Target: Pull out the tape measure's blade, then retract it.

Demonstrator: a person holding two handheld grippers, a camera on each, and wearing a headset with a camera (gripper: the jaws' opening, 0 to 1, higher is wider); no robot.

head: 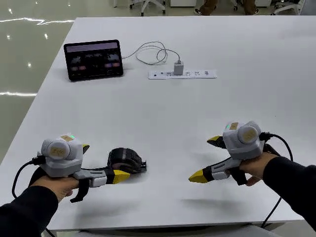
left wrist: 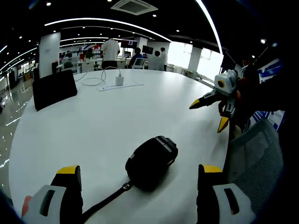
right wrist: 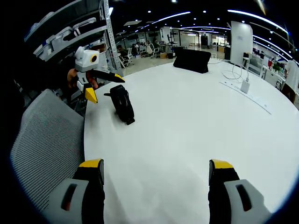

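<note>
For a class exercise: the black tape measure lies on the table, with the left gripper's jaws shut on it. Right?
No. The jaws of the left gripper stand open; the tape measure lies on the table ahead of them, ungripped, as the left gripper view shows.

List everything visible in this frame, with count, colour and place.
table: one, white, under everything.
tape measure: one, black, near edge, just ahead of the left gripper's jaws, ungripped.
tablet: one, black, propped up, far left.
power strip: one, white, far centre.
charger: one, white, plugged into the power strip.
cable: one, pale, looping between charger and tablet.
mesh chair: one, grey, at the table's near edge.
left gripper: one, grey, yellow-tipped jaws, open.
right gripper: one, same colours, open, holding nothing.
left hand, right hand: dark-sleeved, one per gripper.
</note>
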